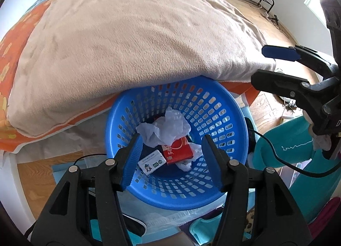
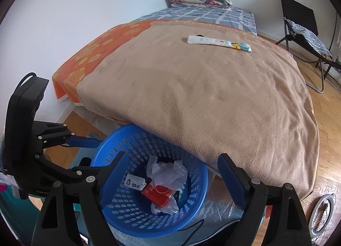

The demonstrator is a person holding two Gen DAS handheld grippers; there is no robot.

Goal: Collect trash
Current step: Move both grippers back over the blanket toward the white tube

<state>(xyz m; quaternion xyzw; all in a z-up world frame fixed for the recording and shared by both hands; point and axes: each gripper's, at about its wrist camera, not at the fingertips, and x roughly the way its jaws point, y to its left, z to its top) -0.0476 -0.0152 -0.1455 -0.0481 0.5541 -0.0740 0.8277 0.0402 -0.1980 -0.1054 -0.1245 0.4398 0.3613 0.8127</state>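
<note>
I see the bed's tan blanket with one long wrapper left at its far side, long axis running left to right, colourful end pointing right. The blue basket sits near, against the bed edge, holding tissue and a red box. Left gripper and right gripper both hang spread and empty above it. I judge I should reach far and pinch across the wrapper's narrow width.

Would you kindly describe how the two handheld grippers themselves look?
Both the left gripper and right gripper are black clamp-like frames with silver rivets and two ribbed blue finger pads. A thin black cable trails from the right one.
</note>
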